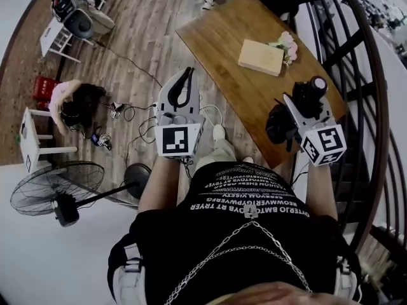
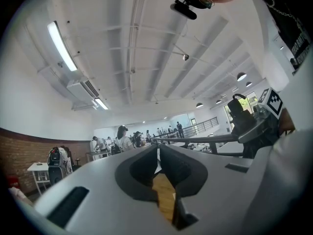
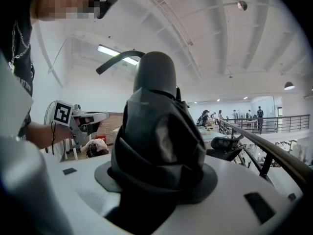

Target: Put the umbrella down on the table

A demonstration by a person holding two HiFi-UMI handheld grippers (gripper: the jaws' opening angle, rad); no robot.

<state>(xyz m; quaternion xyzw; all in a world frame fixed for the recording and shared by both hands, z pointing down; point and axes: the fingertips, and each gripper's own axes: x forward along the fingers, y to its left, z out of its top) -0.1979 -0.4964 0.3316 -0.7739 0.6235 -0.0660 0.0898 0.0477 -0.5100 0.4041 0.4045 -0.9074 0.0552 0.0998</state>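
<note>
Umbrella [image 3: 161,146] lower end cut off by bottom edge in right gripper view; head view: right gripper [image 1: 304,110] covers its middle. Tan block [image 1: 261,56] on table [image 1: 216,37] unidentifiable.

Two hand-held grippers [image 1: 186,84] [image 1: 304,103], one umbrella [image 3: 156,141], one table [image 1: 222,37], one fan [image 1: 44,186]

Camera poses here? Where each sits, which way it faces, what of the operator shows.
Head view: on the person's head, facing steeply down at the wooden table and floor; shows torso, forearms, left tongs, and right tongs gripping the umbrella.
Left gripper view: on the left tongs, facing toward the railing; shows its shut, empty jaws.
Right gripper view: on the right tongs, facing along the umbrella; shows the left forearm.
Shared: each gripper view catches the other tongs' marker cube and the railing.
</note>
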